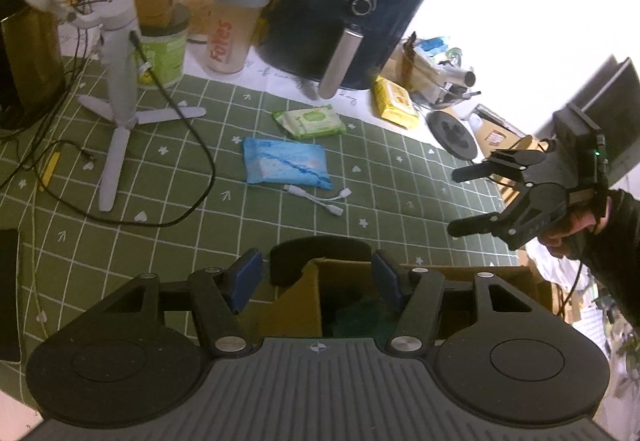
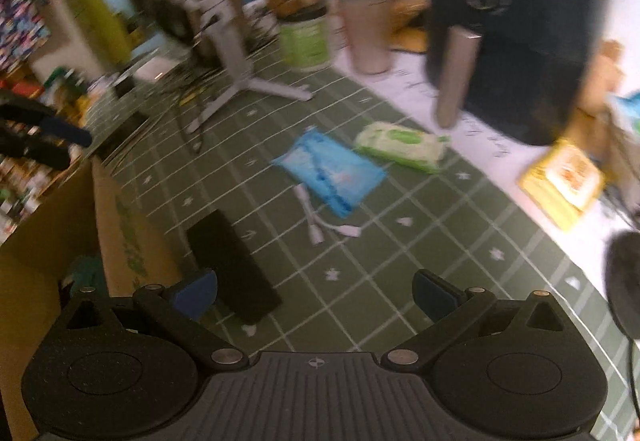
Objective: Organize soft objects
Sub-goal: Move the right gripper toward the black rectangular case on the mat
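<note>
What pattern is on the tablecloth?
Green tablecloth with a white grid and small white motifs; clearest in the left wrist view.

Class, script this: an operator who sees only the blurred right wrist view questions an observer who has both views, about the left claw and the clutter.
Operator: Is my left claw holding anything?
Observer: No. The left claw is open and empty, above the cardboard box.
Operator: What are those dark lines by the tripod?
Observer: A black cable runs from the white tripod stand and loops across the green cloth.
</note>
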A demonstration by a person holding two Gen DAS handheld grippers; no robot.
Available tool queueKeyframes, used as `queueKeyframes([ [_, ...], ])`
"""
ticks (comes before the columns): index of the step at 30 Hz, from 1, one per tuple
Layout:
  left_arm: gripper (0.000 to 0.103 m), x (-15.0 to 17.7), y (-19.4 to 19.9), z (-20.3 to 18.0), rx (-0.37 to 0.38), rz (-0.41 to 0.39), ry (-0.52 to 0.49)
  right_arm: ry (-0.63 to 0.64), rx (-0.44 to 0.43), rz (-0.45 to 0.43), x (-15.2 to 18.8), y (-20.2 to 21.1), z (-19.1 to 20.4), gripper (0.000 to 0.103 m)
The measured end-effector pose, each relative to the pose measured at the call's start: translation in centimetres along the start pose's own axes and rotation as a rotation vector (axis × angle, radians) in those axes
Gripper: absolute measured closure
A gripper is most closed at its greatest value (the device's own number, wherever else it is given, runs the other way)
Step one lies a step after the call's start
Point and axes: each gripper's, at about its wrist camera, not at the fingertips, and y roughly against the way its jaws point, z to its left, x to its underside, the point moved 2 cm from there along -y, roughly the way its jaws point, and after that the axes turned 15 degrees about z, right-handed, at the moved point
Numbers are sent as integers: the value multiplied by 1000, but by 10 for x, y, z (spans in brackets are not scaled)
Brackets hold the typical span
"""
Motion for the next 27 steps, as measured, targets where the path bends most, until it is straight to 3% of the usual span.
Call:
queueKeyframes([
  [6, 44, 3, 1, 14, -13, 2, 47, 121, -75, 83, -26, -28, 9, 2],
  [18, 44, 5, 5, 41, -43, 4, 123, 221, -264, 216, -59, -84, 20, 19],
  [21, 44, 5, 5, 46, -51, 7, 135, 205, -321, 235, -65, -96, 21, 30],
  [22, 44, 5, 5, 47, -53, 9, 137, 196, -338, 246, -66, -100, 21, 38],
  [23, 44, 5, 5, 48, -55, 10, 139, 188, -350, 261, -67, -105, 21, 53],
  [27, 44, 2, 4, 50, -62, 13, 135, 167, -381, 250, -67, -107, 19, 63],
])
